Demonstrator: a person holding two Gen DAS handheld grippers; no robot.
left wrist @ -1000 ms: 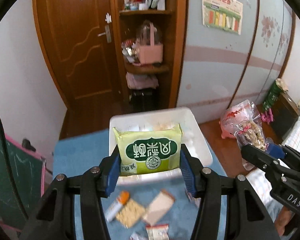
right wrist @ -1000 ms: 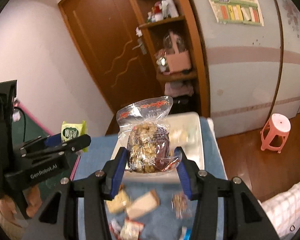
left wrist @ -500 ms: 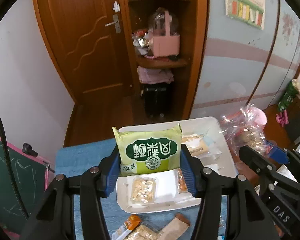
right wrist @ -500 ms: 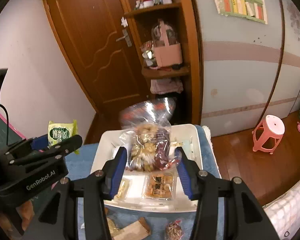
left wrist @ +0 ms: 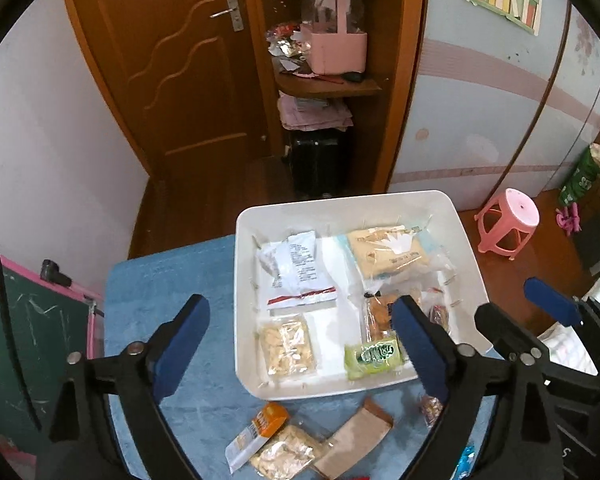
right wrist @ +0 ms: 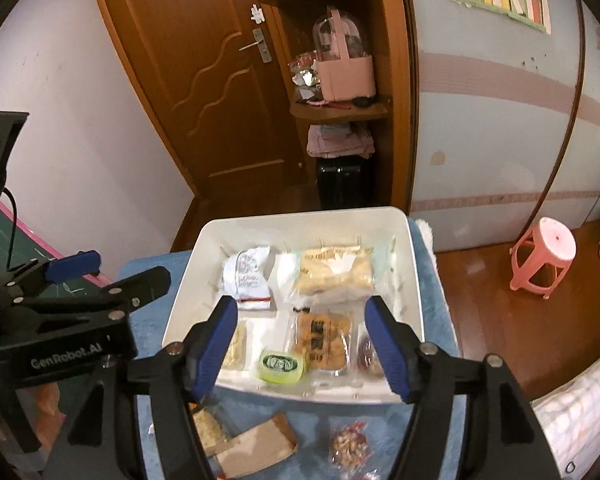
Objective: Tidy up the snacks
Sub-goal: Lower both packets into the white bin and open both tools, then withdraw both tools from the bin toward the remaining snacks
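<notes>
Left wrist view: the left gripper (left wrist: pixel 300 344) has its jaws spread wide with nothing between them, held above the white tray (left wrist: pixel 244 216) on the blue-covered bench (left wrist: pixel 160 280). The green snack packet (left wrist: pixel 374 356) lies inside the tray at its near edge, beside a clear bag of pale crackers (left wrist: pixel 286 346). A white wrapper (left wrist: pixel 296 272) and a large biscuit pack (left wrist: pixel 388 252) lie toward the tray's far side. Loose on the bench in front of the tray: an orange-tipped stick pack (left wrist: pixel 260 432) and a brown packet (left wrist: pixel 356 440).

Right wrist view: the right gripper (right wrist: pixel 304 340) also has its jaws apart and empty, over the tray's near half. The green packet (right wrist: pixel 278 366) lies just below them, next to a bag of brown snacks (right wrist: pixel 322 338). A small nut bag (right wrist: pixel 348 444) lies on the bench.
</notes>
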